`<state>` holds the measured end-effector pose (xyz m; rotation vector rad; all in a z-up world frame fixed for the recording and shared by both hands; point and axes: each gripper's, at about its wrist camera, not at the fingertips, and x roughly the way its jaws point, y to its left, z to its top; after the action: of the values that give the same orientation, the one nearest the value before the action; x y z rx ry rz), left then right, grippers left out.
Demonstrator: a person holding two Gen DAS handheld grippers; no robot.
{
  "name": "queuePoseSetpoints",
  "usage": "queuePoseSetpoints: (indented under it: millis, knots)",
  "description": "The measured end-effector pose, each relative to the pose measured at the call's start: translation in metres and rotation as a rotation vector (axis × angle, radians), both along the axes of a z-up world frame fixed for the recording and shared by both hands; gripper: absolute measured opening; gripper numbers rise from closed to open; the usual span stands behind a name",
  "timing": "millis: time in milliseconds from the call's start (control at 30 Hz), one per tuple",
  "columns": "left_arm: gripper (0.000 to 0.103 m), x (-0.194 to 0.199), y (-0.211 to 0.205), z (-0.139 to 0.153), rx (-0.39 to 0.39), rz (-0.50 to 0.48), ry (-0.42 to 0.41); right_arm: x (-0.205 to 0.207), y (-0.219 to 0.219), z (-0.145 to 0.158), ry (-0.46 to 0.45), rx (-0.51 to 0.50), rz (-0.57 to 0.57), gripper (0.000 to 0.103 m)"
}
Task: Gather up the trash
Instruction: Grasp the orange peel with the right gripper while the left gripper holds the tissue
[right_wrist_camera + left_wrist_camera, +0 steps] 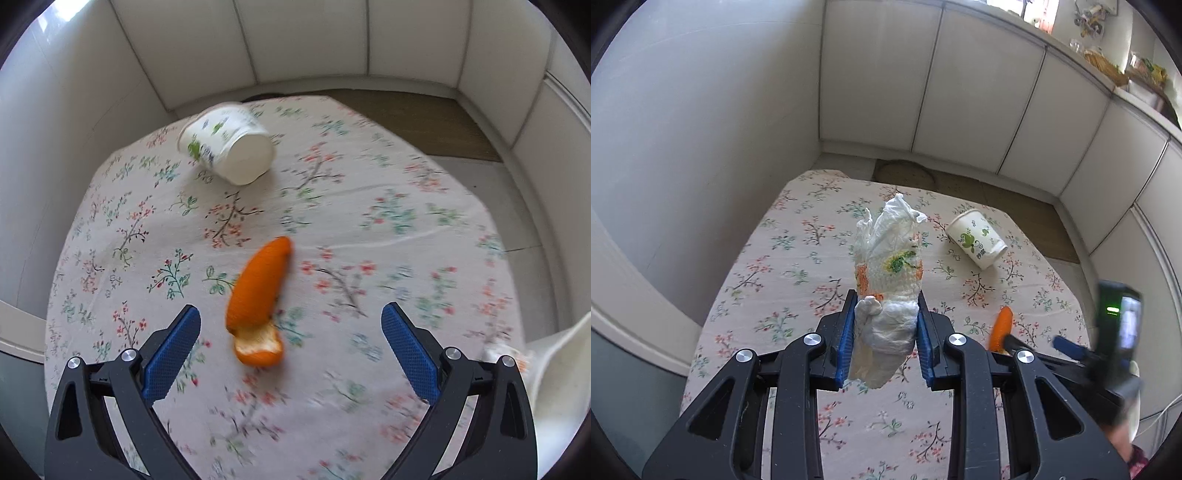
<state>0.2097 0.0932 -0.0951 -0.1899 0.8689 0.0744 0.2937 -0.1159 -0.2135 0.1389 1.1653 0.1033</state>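
My left gripper (886,332) is shut on a crumpled white wad (886,280) of tissue and plastic with a crocheted orange-and-green band, held above the floral tablecloth (798,266). A paper cup (977,238) with green leaf print lies on its side to the right of the wad; it also shows in the right wrist view, paper cup (229,142). An orange peel (258,295) lies on the cloth just ahead of my right gripper (291,332), which is open wide above it, apart from it. The peel (1001,325) and the right gripper's body (1108,350) show at the left view's right edge.
White cabinet doors (979,92) ring the table on the far and right sides. A counter (1137,74) with clutter runs at the upper right. A brown mat (424,118) lies on the floor beyond the table. A white object (554,369) sits at the right wrist view's right edge.
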Motion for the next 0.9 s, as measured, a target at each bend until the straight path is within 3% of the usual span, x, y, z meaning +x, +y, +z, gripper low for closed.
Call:
queuePoseSetpoints:
  millis: [133, 300, 400, 633, 900]
  knots:
    - [0.028, -0.001, 0.005, -0.001, -0.01, -0.004, -0.005, 0.011, 0.003, -0.016, 0.021, 0.034, -0.016, 0.094]
    - [0.028, 0.004, 0.01, -0.013, -0.024, 0.007, 0.03, 0.018, 0.015, -0.026, 0.005, -0.034, 0.006, 0.086]
    - [0.028, 0.007, 0.012, -0.019, -0.039, 0.014, 0.052, 0.018, 0.023, -0.026, -0.02, -0.096, 0.029, 0.074]
    - [0.028, 0.011, 0.012, -0.031, -0.045, 0.024, 0.087, 0.02, 0.028, -0.022, -0.042, -0.091, 0.057, 0.021]
    - [0.028, 0.011, 0.013, -0.031, -0.063, 0.033, 0.081, 0.008, 0.037, -0.009, -0.064, -0.089, 0.098, 0.015]
